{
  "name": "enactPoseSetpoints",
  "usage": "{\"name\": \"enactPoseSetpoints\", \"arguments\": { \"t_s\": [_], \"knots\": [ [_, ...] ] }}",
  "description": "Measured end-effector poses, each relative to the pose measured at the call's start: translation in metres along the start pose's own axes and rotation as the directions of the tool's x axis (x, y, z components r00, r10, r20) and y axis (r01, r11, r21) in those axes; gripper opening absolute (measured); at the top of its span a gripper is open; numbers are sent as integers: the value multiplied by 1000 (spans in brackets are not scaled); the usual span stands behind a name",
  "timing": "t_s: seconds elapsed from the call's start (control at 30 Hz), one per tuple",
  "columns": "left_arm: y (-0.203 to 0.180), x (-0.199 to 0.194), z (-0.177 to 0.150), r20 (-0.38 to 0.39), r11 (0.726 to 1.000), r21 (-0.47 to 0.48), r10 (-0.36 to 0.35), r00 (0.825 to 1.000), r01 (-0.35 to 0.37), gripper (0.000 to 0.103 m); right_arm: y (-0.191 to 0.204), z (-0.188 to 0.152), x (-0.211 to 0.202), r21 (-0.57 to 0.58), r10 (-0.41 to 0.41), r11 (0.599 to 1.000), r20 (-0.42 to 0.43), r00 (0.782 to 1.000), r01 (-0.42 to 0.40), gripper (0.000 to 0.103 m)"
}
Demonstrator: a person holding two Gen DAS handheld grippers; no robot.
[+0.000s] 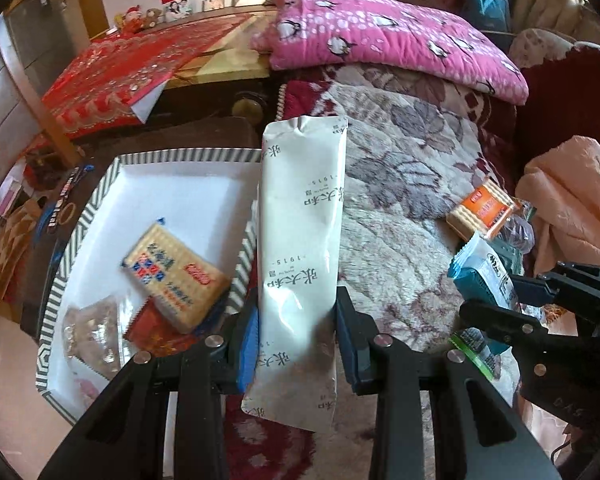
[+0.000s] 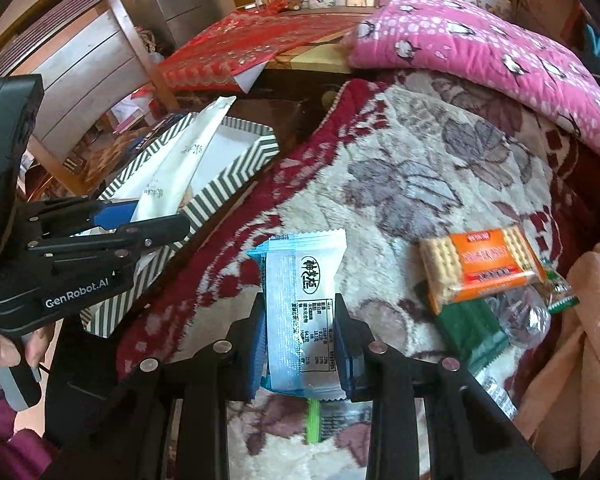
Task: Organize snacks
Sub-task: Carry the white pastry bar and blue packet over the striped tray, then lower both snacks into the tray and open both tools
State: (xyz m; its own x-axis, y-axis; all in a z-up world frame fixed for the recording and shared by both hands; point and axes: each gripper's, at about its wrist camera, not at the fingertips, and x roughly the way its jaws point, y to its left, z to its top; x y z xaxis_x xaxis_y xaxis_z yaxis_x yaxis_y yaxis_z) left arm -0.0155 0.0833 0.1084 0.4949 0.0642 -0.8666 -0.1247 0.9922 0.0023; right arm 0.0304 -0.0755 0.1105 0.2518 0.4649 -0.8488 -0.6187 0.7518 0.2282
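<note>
My left gripper (image 1: 296, 320) is shut on a long white snack packet (image 1: 304, 216), held upright beside the right rim of the striped box (image 1: 156, 158). The same white snack packet (image 2: 184, 160) leans over the striped box (image 2: 236, 176) in the right wrist view, gripped by my left gripper (image 2: 156, 220). My right gripper (image 2: 300, 320) is shut on a blue-and-white snack packet (image 2: 304, 276), lifted above the flowered blanket (image 2: 400, 184). That blue-and-white snack packet (image 1: 484, 276) also appears at the right of the left wrist view in my right gripper (image 1: 496, 304).
Inside the box lie a yellow cracker pack (image 1: 176, 272), a red packet (image 1: 156, 332) and a clear bag (image 1: 92, 332). On the blanket remain an orange cracker pack (image 2: 480, 264), a green packet (image 2: 472, 328) and a clear wrapper (image 2: 524, 312). A pink quilt (image 2: 480, 48) lies behind.
</note>
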Motion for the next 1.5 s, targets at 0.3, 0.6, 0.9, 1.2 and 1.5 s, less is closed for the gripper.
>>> {"name": "enactPoseSetpoints", "arguments": {
  "t_s": [0.3, 0.6, 0.9, 1.2, 1.5],
  "knots": [
    [35, -9, -4, 8, 998, -62, 25, 1000, -24, 34, 27, 18, 12, -58, 29, 998, -10, 1000, -30, 32],
    [70, -14, -10, 8, 991, -125, 51, 999, -50, 34, 54, 34, 27, -115, 49, 992, -32, 998, -52, 32],
    [99, -14, -19, -3, 982, -176, 74, 997, -73, 34, 78, 48, 38, -164, 65, 984, -53, 997, -72, 32],
    [126, -14, -28, -13, 970, -224, 93, 996, -94, 34, 105, 62, 54, -212, 83, 973, -72, 994, -96, 32],
    [150, -10, -38, -30, 957, -270, 106, 994, -110, 34, 129, 75, 71, -251, 100, 961, -94, 991, -121, 32]
  ]
}}
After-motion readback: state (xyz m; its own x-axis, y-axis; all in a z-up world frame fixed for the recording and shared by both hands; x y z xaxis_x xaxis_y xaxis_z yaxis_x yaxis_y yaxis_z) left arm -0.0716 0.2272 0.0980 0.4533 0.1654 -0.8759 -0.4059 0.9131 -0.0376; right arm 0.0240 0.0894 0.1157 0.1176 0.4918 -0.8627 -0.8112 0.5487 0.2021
